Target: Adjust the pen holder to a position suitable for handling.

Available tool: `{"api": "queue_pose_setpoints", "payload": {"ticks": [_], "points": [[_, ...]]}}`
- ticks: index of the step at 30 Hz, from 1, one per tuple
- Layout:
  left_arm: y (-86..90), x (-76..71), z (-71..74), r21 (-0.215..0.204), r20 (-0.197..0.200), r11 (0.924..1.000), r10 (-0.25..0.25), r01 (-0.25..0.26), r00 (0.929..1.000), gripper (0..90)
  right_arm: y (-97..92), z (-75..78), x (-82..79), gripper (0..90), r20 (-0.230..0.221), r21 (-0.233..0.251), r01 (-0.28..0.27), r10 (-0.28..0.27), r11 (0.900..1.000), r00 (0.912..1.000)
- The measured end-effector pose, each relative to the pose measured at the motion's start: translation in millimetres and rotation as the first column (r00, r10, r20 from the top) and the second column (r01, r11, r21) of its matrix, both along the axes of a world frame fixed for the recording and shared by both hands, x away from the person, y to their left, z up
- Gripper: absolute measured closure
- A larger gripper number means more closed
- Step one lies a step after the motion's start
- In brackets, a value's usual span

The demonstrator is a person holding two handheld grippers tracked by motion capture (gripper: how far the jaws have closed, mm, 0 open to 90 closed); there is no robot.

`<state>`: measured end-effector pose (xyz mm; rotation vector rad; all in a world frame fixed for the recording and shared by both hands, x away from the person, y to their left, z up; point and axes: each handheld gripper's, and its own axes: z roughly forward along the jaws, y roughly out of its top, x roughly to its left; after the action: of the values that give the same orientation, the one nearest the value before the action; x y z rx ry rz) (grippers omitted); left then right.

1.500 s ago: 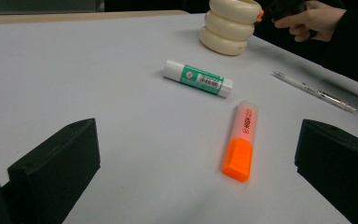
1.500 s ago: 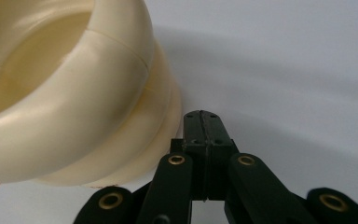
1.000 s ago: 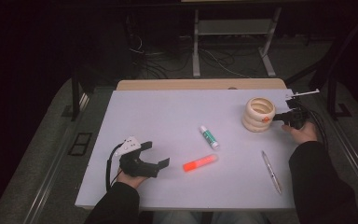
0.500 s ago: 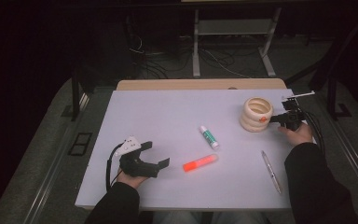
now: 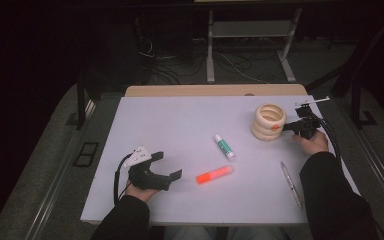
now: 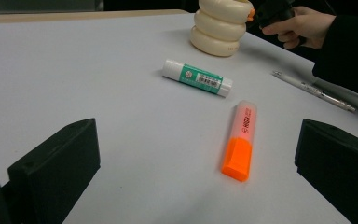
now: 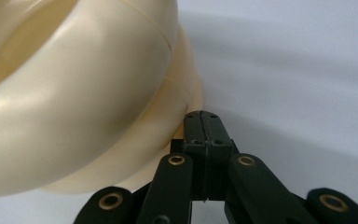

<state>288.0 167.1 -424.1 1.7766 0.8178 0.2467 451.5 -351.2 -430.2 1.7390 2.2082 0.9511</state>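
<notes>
Cream ribbed ring-stack holder [image 5: 269, 121] stood on white bench [image 5: 180, 130], empty; right claw [image 7: 201, 122] pressed together against its side, left claw [image 5: 167, 167] gaped apart near orange highlighter [image 5: 214, 174]; nothing loaded.

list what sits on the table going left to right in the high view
left gripper → orange highlighter → green-and-white glue stick → cream ribbed ring-stack holder → silver pen → right gripper
</notes>
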Motion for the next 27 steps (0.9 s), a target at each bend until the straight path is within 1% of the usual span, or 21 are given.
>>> {"api": "queue_pose_setpoints", "payload": {"ticks": [7,13,16,22,27], "points": [[-0.3,0.2,-0.3,-0.001,-0.004,1.0000,0.000,0.000,1.0000,0.0,2.1,0.0,2.6,89.2,-0.005,0.003,0.002,-0.002,1.0000,1.0000],[-0.5,0.0,-0.3,-0.001,-0.003,1.0000,-0.001,0.001,1.0000,0.0,7.3,-0.3,3.6,89.1,-0.001,0.007,-0.010,0.010,0.9999,1.0000],[-0.4,0.0,-0.2,-0.001,-0.002,1.0000,0.000,0.000,1.0000,0.0,13.4,-0.6,3.5,89.1,0.002,0.009,-0.021,0.021,0.9997,0.9998],[-0.4,-0.1,-0.2,0.000,-0.002,1.0000,-0.002,0.002,1.0000,0.0,23.2,-0.5,2.4,89.1,-0.007,0.022,-0.017,0.018,0.9996,0.9998],[-0.5,-0.2,-0.2,0.001,-0.002,1.0000,-0.002,0.002,1.0000,0.0,29.2,0.9,3.2,89.1,-0.019,0.016,-0.020,0.021,0.9997,0.9996]]}}
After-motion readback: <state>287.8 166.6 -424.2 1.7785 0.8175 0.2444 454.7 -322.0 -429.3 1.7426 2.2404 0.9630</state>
